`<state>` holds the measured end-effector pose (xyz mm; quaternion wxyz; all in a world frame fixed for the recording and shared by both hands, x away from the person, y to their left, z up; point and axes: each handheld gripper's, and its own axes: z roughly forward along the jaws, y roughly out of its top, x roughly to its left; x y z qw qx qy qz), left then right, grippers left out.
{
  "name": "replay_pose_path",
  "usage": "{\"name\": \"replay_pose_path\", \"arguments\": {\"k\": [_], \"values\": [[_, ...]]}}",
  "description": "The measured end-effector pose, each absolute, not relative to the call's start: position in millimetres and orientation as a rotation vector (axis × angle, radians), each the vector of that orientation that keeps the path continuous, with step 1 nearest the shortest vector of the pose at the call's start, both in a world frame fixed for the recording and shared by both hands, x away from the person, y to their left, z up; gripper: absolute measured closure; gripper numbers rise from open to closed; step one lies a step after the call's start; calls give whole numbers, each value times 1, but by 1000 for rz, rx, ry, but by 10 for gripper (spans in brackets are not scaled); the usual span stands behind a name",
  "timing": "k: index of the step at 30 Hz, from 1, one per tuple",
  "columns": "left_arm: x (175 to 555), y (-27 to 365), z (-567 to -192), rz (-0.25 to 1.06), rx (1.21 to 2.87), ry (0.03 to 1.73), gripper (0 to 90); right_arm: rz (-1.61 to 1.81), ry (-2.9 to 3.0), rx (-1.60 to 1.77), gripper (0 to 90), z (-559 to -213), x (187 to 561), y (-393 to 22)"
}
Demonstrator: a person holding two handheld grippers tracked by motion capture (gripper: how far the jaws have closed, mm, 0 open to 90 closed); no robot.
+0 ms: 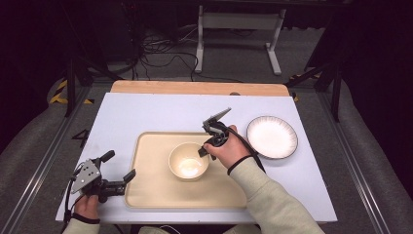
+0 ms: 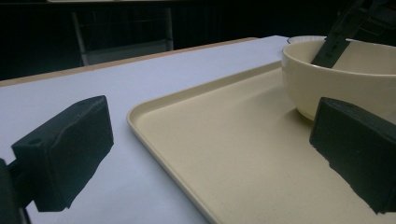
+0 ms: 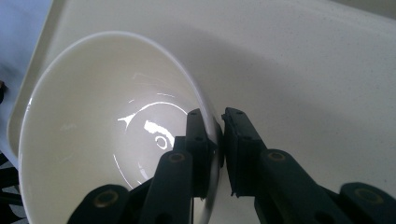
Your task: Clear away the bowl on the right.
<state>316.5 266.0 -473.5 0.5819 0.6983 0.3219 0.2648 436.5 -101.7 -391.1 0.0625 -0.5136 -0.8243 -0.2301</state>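
Note:
A cream bowl point(image 1: 189, 161) stands on a beige tray point(image 1: 151, 190) in the middle of the table. My right gripper point(image 1: 203, 150) is shut on the bowl's right rim, one jaw inside the bowl and one outside, as the right gripper view shows at the rim point(image 3: 215, 135). The bowl point(image 3: 93, 116) is empty and glossy inside. My left gripper point(image 1: 119, 165) stands open at the tray's left edge, its jaws wide apart with nothing between them. In the left gripper view the bowl point(image 2: 336, 79) sits at the right, with the right gripper's jaw dipping into it.
A white plate with a dark rim point(image 1: 272, 137) lies on the white table point(image 1: 146, 114) to the right of the tray. A wooden strip point(image 1: 195, 88) runs along the table's far edge. Cables and a stand's legs lie on the floor beyond.

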Motion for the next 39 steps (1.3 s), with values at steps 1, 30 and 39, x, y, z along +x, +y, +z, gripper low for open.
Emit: {"name": "replay_pose_path", "arguments": {"k": [1, 30, 39], "values": [[317, 266, -474, 620, 1628, 752, 3, -693, -2494, -1554, 810, -391, 436, -101], [317, 266, -474, 616, 1631, 753, 3, -706, -2479, -1532, 755, -398, 438, -110], [317, 266, -474, 614, 1630, 755, 3, -893, -2543, -1490, 628, -388, 432, -114]]}}
